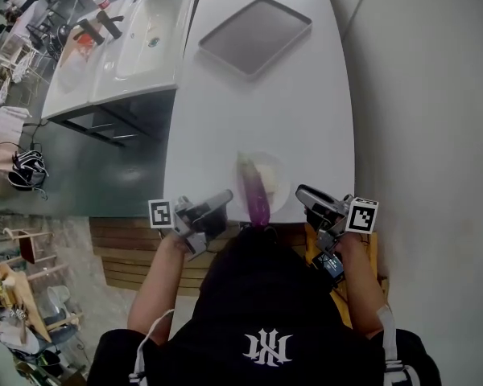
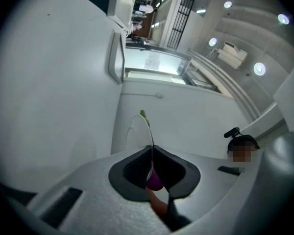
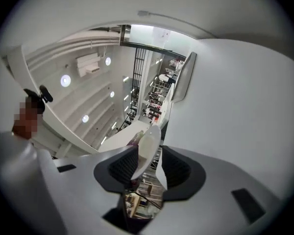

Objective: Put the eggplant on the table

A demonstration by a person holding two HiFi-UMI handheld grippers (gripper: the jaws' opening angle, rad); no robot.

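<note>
Head view: eggplant (image 1: 253, 191) on plate (image 1: 279, 173); left tongs (image 1: 224, 198) clamp rim, right tongs (image 1: 301, 192) seemingly too.

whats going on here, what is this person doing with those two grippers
A person holds a two-jaw gripper in each hand. The left gripper and the right gripper each grip opposite sides of a clear round plate at the near edge of the white table. A purple eggplant lies on that plate, not yet on the table.

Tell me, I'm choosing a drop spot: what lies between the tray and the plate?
Bare table only, between tray and plate, in the head view.
</note>
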